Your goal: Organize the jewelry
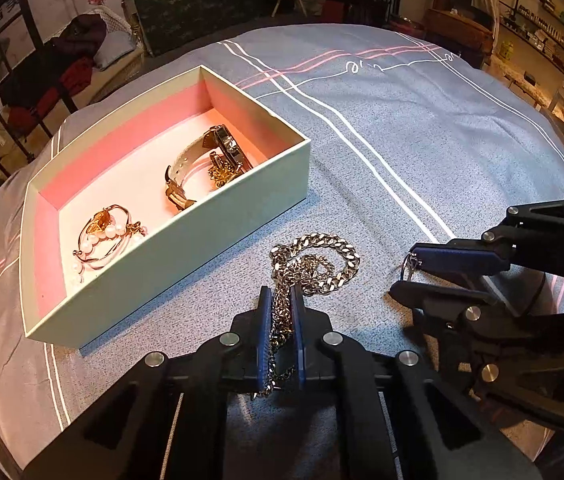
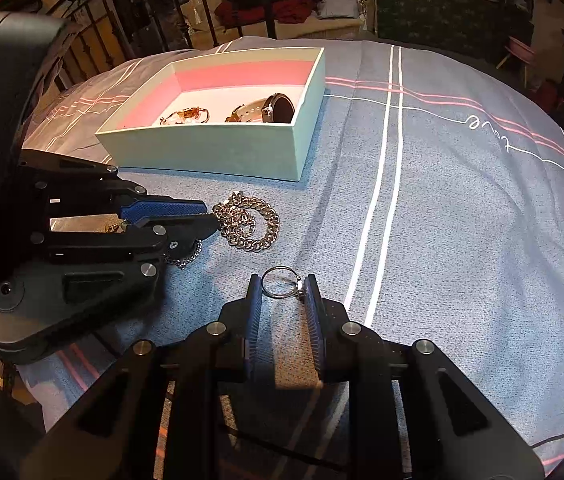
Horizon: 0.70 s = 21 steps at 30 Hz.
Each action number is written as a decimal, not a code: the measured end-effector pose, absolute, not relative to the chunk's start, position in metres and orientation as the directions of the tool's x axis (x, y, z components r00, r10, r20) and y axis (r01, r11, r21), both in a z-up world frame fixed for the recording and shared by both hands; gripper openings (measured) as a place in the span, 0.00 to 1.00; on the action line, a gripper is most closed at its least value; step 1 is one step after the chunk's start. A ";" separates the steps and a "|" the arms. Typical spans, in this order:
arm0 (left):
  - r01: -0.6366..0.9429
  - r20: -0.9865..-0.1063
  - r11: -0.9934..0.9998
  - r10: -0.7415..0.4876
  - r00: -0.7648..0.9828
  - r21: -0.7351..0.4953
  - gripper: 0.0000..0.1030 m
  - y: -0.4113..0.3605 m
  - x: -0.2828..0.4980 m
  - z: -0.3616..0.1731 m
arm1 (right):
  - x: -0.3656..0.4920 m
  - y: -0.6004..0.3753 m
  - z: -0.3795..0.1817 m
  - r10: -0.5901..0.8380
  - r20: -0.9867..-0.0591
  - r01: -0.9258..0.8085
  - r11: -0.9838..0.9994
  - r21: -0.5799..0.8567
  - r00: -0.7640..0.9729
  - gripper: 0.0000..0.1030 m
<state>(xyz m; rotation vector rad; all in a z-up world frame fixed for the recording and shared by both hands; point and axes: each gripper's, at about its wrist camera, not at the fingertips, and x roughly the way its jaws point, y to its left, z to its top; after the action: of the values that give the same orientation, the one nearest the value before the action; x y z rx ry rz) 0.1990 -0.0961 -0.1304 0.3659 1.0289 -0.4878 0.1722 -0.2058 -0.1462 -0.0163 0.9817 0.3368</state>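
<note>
At lower centre the left gripper (image 1: 281, 300) pinches the limp, heavy chain (image 1: 317, 260), best bunched mid-heap, beside the box (image 1: 202, 232), while the right gripper (image 2: 282, 292) clamps a light ring (image 2: 282, 282).

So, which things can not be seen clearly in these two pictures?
- Right wrist view: box near wall hides the lower parts of the watch and pearl bracelet.
- Left wrist view: the chain runs behind the left gripper; its end is hidden.
- Ring: detail too small.
</note>
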 end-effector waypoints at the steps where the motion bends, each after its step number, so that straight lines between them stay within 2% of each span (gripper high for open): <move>1: 0.540 -0.878 0.840 -0.216 0.426 0.056 0.09 -0.094 0.200 -0.129 | 0.172 -0.205 -0.146 0.271 -0.817 -0.288 0.948 0.136 0.508 0.22; 7: 0.508 -0.858 0.861 -0.235 0.456 0.034 0.09 -0.085 0.201 -0.115 | 0.172 -0.199 -0.143 0.307 -0.810 -0.312 0.936 0.162 0.500 0.25; 8: 0.501 -0.853 0.865 -0.237 0.465 0.033 0.09 -0.082 0.200 -0.111 | 0.174 -0.197 -0.143 0.315 -0.808 -0.319 0.933 0.167 0.498 0.28; 10: 0.488 -0.845 0.872 -0.239 0.477 0.029 0.07 -0.078 0.200 -0.104 | 0.177 -0.191 -0.142 0.337 -0.801 -0.340 0.923 0.179 0.494 0.47; 11: 0.482 -0.842 0.876 -0.240 0.484 0.027 0.07 -0.076 0.200 -0.102 | 0.179 -0.187 -0.142 0.344 -0.799 -0.348 0.920 0.181 0.493 0.49; 21: 0.417 -0.827 0.906 -0.288 0.483 -0.072 0.07 -0.051 0.202 -0.090 | 0.207 -0.152 -0.140 0.350 -0.807 -0.442 0.888 0.124 0.476 0.51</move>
<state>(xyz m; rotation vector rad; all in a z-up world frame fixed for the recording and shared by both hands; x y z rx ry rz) 0.2022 -0.0507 -0.0897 0.1454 0.9773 -0.4311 0.2065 -0.1519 -0.1397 -0.1061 0.9601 0.4849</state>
